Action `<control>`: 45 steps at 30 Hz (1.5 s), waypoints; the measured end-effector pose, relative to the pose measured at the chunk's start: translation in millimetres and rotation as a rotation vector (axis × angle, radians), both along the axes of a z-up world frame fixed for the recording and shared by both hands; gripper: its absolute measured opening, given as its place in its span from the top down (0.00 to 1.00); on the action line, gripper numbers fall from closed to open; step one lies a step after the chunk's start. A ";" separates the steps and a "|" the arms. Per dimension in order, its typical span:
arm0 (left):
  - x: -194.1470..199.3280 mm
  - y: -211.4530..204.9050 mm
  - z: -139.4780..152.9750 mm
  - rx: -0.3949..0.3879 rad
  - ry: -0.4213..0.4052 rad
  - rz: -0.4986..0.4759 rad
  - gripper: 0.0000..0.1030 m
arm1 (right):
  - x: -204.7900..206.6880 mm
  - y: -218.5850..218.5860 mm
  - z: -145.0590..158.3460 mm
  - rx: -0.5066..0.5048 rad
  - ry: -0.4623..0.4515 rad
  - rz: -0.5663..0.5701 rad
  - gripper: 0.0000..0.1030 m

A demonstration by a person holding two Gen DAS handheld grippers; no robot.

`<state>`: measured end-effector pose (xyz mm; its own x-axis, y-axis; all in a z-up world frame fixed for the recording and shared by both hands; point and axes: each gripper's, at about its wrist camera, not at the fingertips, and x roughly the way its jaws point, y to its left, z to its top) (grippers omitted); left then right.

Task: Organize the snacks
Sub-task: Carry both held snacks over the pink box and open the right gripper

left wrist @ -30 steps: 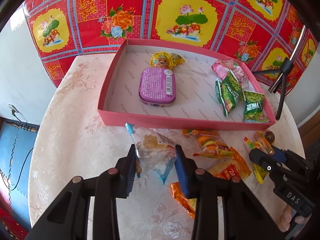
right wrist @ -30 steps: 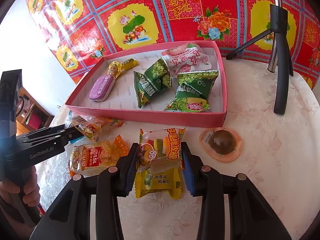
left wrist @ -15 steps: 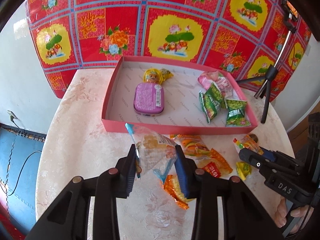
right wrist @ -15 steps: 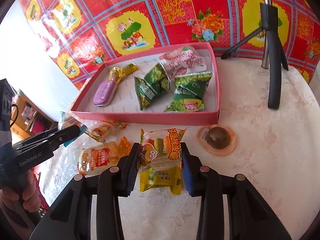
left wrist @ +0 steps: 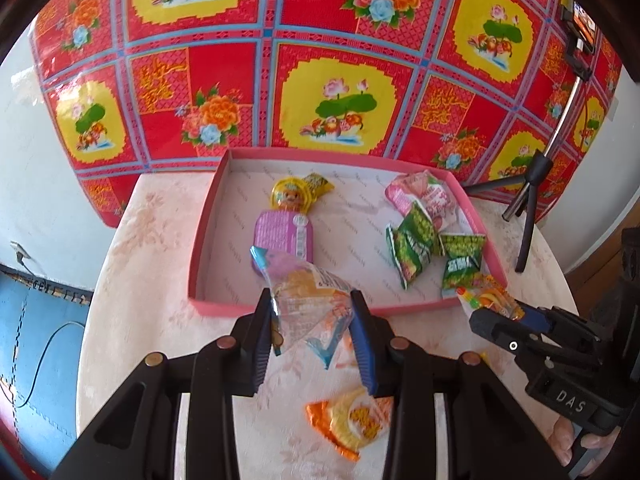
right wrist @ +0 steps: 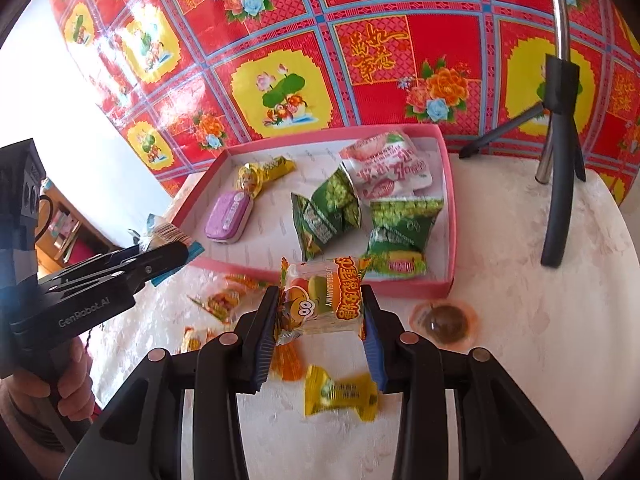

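A pink tray (left wrist: 208,304) (right wrist: 450,208) on the round table holds a purple tin (left wrist: 285,236) (right wrist: 228,216), a yellow doll candy (left wrist: 290,196), green packets (left wrist: 416,246) (right wrist: 326,216) and a pink packet (right wrist: 386,166). My left gripper (left wrist: 312,328) is shut on a clear blue-edged snack packet (left wrist: 308,300), lifted above the tray's near wall. My right gripper (right wrist: 320,322) is shut on an orange gummy packet (right wrist: 326,294), held up near the tray's near wall; it also shows in the left wrist view (left wrist: 492,312).
Loose snacks lie on the table: an orange-yellow packet (left wrist: 356,420), a yellow candy (right wrist: 340,394), small orange packets (right wrist: 218,302) and a brown jelly cup (right wrist: 444,320). A black tripod (right wrist: 558,184) stands at the back right. A red patterned cloth hangs behind.
Both grippers have risen off the table with their packets and moved toward the tray. The loose snacks now lie lower in both views.
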<state>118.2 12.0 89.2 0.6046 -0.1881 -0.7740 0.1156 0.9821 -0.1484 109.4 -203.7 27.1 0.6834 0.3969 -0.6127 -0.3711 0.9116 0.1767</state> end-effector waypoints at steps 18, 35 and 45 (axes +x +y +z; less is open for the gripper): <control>53.0 -9.2 -9.3 0.018 -0.008 -0.001 0.64 | 48.0 24.6 19.3 0.006 -0.030 0.019 0.62; 94.3 -12.1 -31.1 0.054 0.004 0.015 0.64 | 95.0 44.2 10.0 -0.005 -0.023 0.022 0.62; 108.2 -10.9 -40.9 0.056 0.015 0.036 0.63 | 109.3 42.7 5.7 0.025 -0.013 0.006 0.62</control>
<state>226.4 1.1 48.3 0.5982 -0.1227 -0.7919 0.0777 0.9924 -0.0951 218.7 -161.1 32.9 0.6888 0.4160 -0.5938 -0.3785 0.9049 0.1949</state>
